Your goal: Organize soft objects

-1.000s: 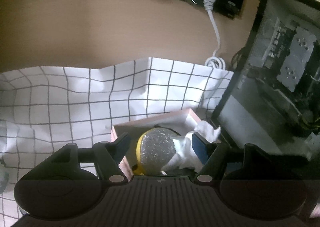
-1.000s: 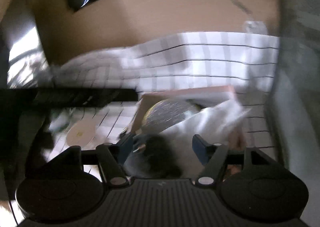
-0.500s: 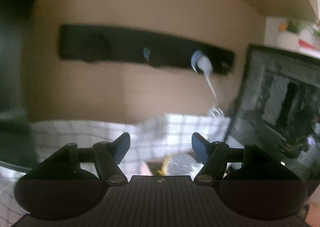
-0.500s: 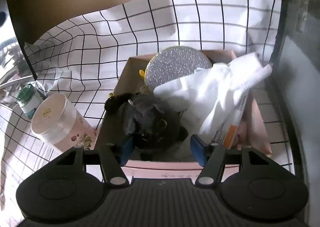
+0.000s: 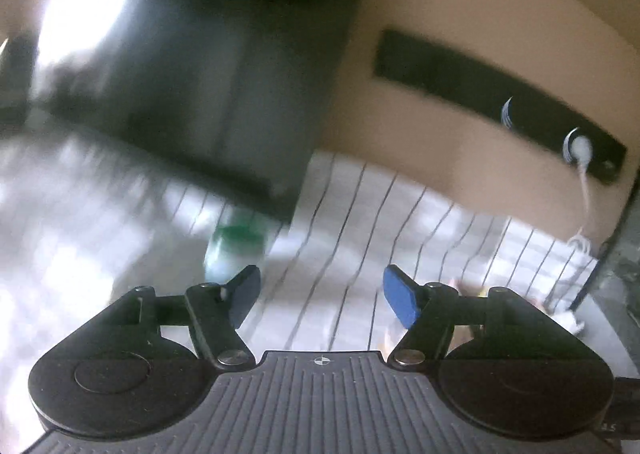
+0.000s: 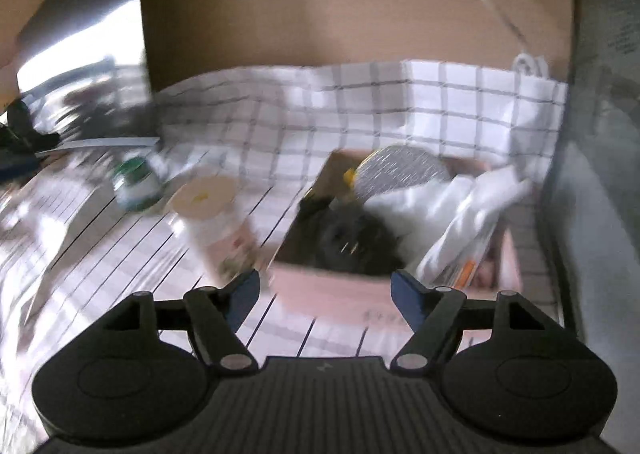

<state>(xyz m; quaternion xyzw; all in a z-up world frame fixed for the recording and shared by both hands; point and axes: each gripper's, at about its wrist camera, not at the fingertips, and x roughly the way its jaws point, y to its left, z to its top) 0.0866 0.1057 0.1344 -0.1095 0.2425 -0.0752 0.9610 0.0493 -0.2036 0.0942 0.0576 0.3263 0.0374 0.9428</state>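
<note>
Right tool (image 6: 324, 296): jaws spread, just widened, nothing between them. The pink box (image 6: 332, 286) just beyond it on the checked worktop (image 6: 460, 101) holds a black plush toy (image 6: 352, 242) and white cloth (image 6: 460, 209). Left tool (image 5: 320, 296): jaws spread, empty, near a green-capped jar (image 5: 236, 250)

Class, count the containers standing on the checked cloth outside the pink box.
2: a green-lidded jar at far left, and a cream-lidded tub between it and the box. Blur may hide others.

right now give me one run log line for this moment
left gripper: open, empty | right gripper: open, empty, jaws just opening | pink box: holds black plush toy, white cloth, glitter disc
</note>
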